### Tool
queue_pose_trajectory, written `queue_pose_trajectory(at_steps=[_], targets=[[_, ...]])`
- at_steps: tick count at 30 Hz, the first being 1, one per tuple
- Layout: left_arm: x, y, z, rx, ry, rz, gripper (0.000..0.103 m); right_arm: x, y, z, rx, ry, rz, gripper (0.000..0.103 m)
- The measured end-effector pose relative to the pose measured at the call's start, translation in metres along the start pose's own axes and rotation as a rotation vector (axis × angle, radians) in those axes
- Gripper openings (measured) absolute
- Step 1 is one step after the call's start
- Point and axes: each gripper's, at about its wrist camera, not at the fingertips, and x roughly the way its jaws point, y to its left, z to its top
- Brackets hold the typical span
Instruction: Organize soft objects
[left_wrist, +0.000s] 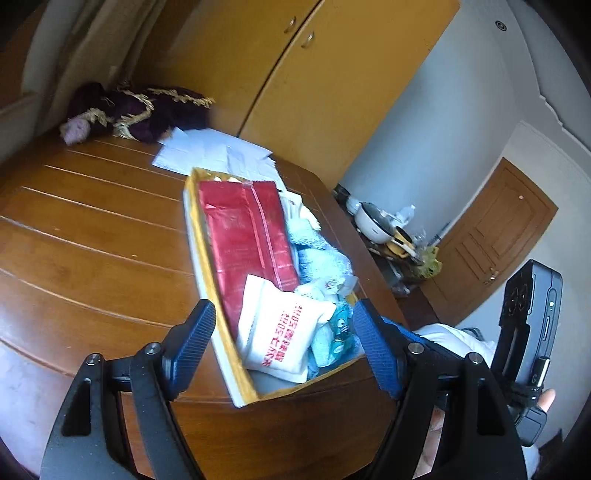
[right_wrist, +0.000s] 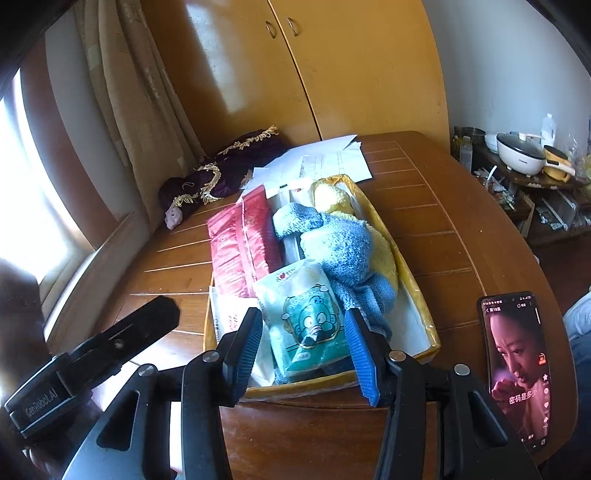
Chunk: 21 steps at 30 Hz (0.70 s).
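Above the yellow-rimmed box (right_wrist: 417, 295), both the left gripper (left_wrist: 284, 343) and right gripper (right_wrist: 303, 350) hang wide open, holding nothing.

Left wrist view: looks down from near edge of surface (left_wrist: 92, 229), tilted, close over box (left_wrist: 207, 266). Right wrist view: close, level, facing box (right_wrist: 406, 266) lengthwise toward wardrobe (right_wrist: 351, 66). Shared: box, papers (right_wrist: 317, 158), wardrobe.

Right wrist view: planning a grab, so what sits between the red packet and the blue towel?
In the right wrist view, a clear-wrapped pack lies between the red packet and blue towel.
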Motion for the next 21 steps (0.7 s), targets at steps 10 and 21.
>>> queue_pose_trajectory(at_steps=[10,21], targets=[[-0.004,0.026,-0.001,-0.005,-0.01,0.19,0.077,0.002,0.022,-0.005,-0.047,0.016,0.023,0.05],[-0.005,0.028,-0.014,0.031,-0.014,0.323,0.077,0.011,0.031,-0.01,-0.057,0.044,0.032,0.05]])
